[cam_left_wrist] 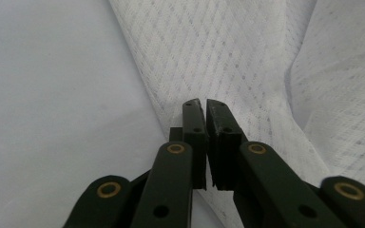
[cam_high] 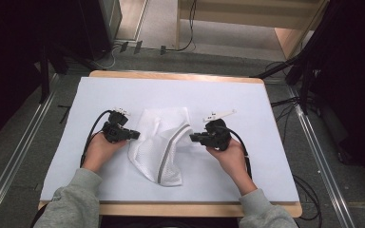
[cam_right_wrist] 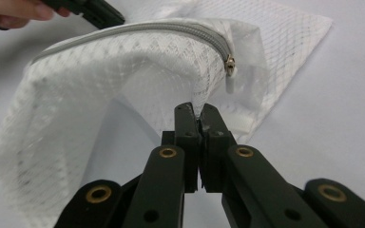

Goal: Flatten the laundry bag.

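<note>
table (cam_high: pixel 100 180): white cover, bag lies mid-table
bag (cam_high: pixel 164 142): white mesh, zip (cam_right_wrist: pixel 138 29) partly open
left gripper (cam_left_wrist: pixel 205 105): clamped on bag's left edge
right gripper (cam_right_wrist: pixel 197 110): pinched on mesh near zip pull (cam_right_wrist: pixel 229 64)
step: both edges gripped
next: likely lift or spread, grips kept tight

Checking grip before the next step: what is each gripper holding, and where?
Both hold the white mesh bag: right gripper pinches mesh below the zipper pull; left gripper is shut on its opposite edge.
</note>
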A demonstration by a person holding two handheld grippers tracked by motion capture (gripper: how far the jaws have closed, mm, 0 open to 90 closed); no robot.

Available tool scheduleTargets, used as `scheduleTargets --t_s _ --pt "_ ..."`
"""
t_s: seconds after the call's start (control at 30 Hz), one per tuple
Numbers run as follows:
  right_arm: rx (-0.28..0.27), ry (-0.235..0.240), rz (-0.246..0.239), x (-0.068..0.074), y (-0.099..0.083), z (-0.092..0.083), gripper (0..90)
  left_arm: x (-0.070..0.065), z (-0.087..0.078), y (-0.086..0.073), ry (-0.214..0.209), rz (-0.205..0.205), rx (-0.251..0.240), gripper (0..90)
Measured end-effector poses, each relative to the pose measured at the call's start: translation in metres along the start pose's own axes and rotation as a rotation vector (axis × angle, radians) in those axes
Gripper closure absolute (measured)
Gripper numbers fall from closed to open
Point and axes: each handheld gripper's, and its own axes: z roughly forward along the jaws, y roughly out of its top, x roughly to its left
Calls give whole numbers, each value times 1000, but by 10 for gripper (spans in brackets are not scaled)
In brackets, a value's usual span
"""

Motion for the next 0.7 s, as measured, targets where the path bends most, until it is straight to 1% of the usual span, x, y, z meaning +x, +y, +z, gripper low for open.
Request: scheduleTargets --t_s 0.03,0.07,0.1,0.17,0.23,0.27,0.3,0.4,0.47,0.5,0.57,0.63,0.7 --pt "0 0 0 0 0 0 897 0 0 0 0 0 0 900" --pt "-2 8 4 5 -4 -9 897 0 0 0 3 -3 -1 900" --pt "-2 8 4 5 -4 -9 897 0 0 0 2 -3 2 900" --pt "-5 22 11 11 -9 -18 898 2 0 0 -7 -6 -1 900" --pt "-11 32 2 16 -13 -26 897 3 0 0 -13 -11 -2 900" --pt "-9 36 5 20 -16 -30 897 3 0 0 -17 -11 -1 900" --pt "-9 38 -2 24 -21 -36 897 4 0 0 -17 -11 -2 900" --pt "-8 45 2 31 -31 -46 898 4 0 1 -17 -11 -2 900" --pt "-4 48 8 34 -38 -52 898 4 1 1 -16 -12 -1 900" --pt "-4 48 11 36 -44 -58 898 4 1 1 -17 -9 0 900" --pt "0 48 15 36 -46 -61 897 5 1 2 -20 -6 0 900" --pt "-4 48 24 38 -56 -70 900 7 1 3 -18 -9 -7 891" --pt "-5 49 27 38 -58 -73 900 7 1 3 -21 -14 -7 888"
